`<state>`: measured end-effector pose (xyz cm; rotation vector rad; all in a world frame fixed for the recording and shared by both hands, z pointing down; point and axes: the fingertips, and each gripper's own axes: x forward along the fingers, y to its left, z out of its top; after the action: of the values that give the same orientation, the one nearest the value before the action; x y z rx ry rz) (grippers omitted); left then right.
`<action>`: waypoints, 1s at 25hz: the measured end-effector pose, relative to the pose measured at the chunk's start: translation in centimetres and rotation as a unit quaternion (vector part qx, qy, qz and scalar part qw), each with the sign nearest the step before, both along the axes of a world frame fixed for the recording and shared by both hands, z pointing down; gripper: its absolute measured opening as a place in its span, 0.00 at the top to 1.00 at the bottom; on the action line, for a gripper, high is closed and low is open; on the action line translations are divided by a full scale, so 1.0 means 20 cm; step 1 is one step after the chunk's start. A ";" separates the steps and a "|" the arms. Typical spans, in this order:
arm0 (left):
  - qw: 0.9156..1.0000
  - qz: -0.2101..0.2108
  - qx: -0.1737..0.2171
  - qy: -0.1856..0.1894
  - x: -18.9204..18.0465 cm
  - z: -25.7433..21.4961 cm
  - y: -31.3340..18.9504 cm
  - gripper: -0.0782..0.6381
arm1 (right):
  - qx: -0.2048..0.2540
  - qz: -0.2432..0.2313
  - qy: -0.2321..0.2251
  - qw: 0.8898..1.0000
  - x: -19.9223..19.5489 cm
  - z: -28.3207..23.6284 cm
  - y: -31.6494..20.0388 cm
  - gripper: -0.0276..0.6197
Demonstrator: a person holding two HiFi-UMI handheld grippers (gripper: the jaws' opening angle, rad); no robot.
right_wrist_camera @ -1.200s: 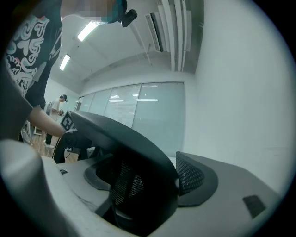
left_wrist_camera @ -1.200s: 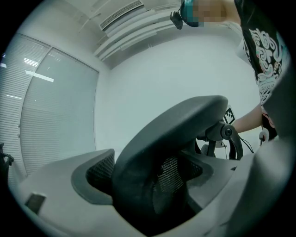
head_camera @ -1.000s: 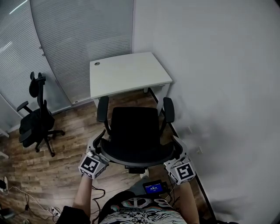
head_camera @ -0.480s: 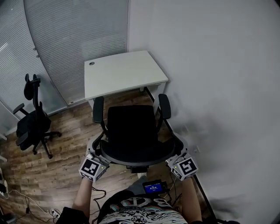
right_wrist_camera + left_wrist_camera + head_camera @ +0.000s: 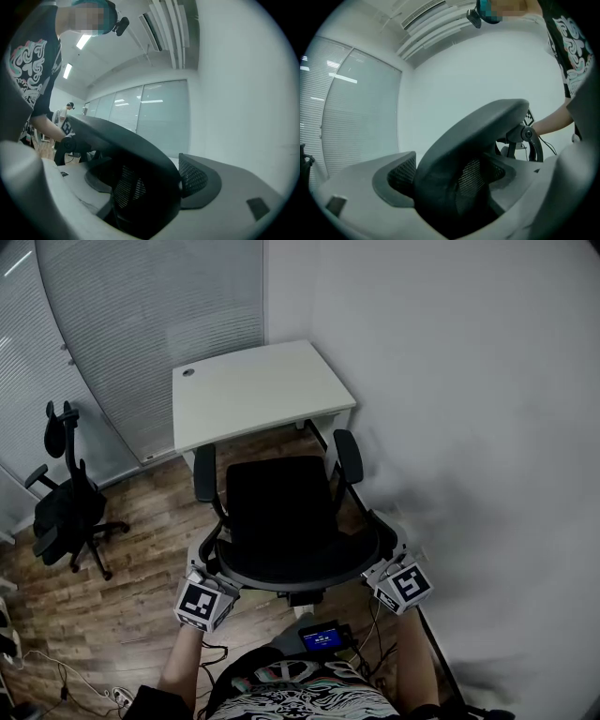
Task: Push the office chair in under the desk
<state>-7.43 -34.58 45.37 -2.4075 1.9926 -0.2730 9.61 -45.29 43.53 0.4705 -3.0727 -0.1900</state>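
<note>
The black office chair [image 5: 279, 512] faces the white desk [image 5: 251, 390], its armrests just at the desk's front edge. My left gripper [image 5: 208, 559] is shut on the left end of the backrest's top rim [image 5: 291, 582], and my right gripper [image 5: 380, 547] is shut on the right end. In the left gripper view the curved rim [image 5: 473, 131] runs between the jaws of the left gripper [image 5: 454, 183]. The right gripper view shows the same rim [image 5: 126, 140] clamped in the right gripper [image 5: 145, 187], mesh pads on both sides of it.
A second black office chair [image 5: 64, 498] stands on the wood floor at the left. Glass partitions with blinds [image 5: 141, 324] lie behind the desk, a white wall [image 5: 469, 427] runs close along the right. Cables [image 5: 56, 681] lie at bottom left; a small blue-screen device [image 5: 322, 637] hangs at my waist.
The chair has rolled forward toward the desk with both grippers still clamped on its backrest. The armrests now reach the desk's front edge. I have stepped forward with it.
</note>
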 end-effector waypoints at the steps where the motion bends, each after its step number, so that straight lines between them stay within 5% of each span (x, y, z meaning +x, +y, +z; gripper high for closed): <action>1: 1.000 -0.003 0.003 0.000 0.00 0.00 -0.01 0.31 | 0.000 -0.002 0.000 1.000 0.00 0.00 -0.01 0.40; 25: 0.999 -0.053 -0.006 0.001 0.13 0.02 -0.22 0.31 | -0.003 -0.047 0.001 0.999 0.07 0.01 -0.31 0.40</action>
<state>-4.92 -39.04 45.73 -2.3139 2.1290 -0.2852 10.92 -51.50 43.70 0.3251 -3.0944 -0.1844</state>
